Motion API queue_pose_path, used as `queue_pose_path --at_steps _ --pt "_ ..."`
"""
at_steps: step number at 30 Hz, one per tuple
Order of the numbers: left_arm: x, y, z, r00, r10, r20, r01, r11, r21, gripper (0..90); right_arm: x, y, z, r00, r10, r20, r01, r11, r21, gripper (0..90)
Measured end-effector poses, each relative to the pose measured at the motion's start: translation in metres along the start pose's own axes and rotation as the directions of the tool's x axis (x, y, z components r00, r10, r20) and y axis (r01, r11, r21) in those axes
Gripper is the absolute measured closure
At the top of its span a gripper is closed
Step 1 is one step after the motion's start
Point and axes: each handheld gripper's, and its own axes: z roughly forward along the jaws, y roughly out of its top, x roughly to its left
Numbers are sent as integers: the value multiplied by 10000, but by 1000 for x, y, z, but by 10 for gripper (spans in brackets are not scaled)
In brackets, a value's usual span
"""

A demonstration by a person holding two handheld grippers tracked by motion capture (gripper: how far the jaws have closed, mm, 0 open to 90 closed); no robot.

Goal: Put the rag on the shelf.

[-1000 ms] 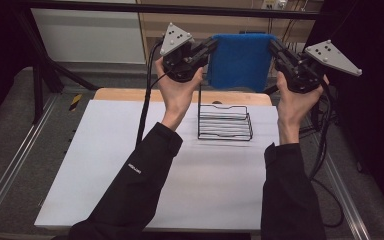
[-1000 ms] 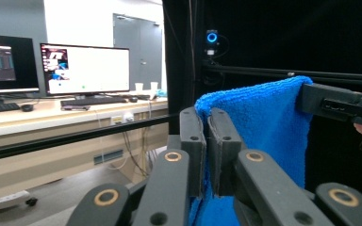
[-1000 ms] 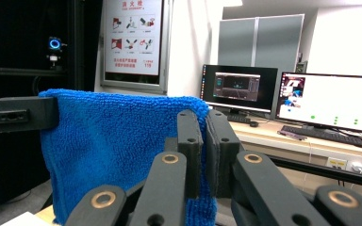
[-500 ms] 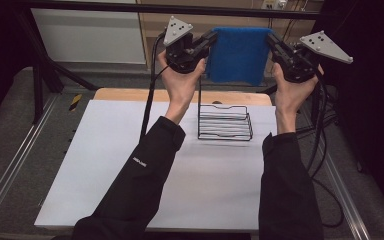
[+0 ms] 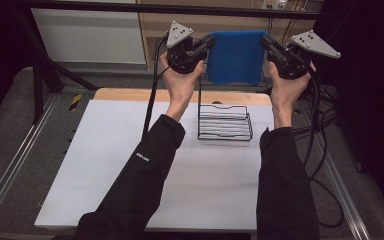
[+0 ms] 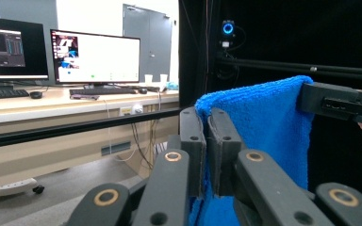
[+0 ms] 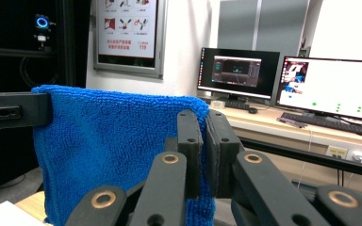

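Both grippers, left gripper [image 5: 211, 41] and right gripper [image 5: 265, 42], are clamped on my blue towel's [image 5: 236, 56] top corners; it hangs stretched between them above the table's [image 5: 105, 150] far edge, over a black wire rack [image 5: 225, 123].

wall poster [image 7: 126, 35] with red lettering, digits "119" legible, small white logo on left sleeve [image 5: 142, 157], illegible, monitor screens [image 7: 238, 73] unreadable

L gripper [image 5: 211, 42] & R gripper [image 5: 265, 42] hold blue towel [image 5: 236, 57] taut above wire rack [image 5: 225, 123].
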Motion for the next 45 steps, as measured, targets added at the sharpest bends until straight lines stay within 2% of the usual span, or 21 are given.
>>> queue_pose_path --at_steps 4,6,14,15,21,30,35,39,45 --pt "1 -8 0 9999 154 48 -155 9997 212 858 -1 -9 1 10000 38 -26 -38 9997 221 862" --pt "1 -12 -1 9993 374 23 -375 9987 342 858 -1 -14 -1 10000 17 -44 -15 9995 310 861" --pt "2 -30 -8 9985 473 271 -492 9960 743 858 1 -33 -8 9996 138 -246 -124 9983 577 861" --pt "2 -31 -8 9987 359 353 -385 9964 757 858 3 -35 -9 9995 168 -260 -152 9979 632 861" --pt "1 -39 -12 9980 405 487 -453 9939 1006 857 5 -46 -14 9988 320 -372 -289 9963 804 861" --pt "-5 -40 -15 9947 606 833 -713 9887 1318 856 2 -51 -25 9974 517 -508 -467 9944 948 859" --pt "-7 -42 -17 9934 577 994 -720 9865 1472 856 1 -52 -30 9969 478 -631 -411 9937 1043 858" --pt "-7 -44 -18 9922 711 1020 -882 9806 1748 853 0 -53 -33 9953 387 -889 -274 9918 1251 857" --pt "-6 -48 -22 9905 392 1317 -662 9760 2075 850 1 -56 -40 9923 380 -1175 -197 9880 1535 854"
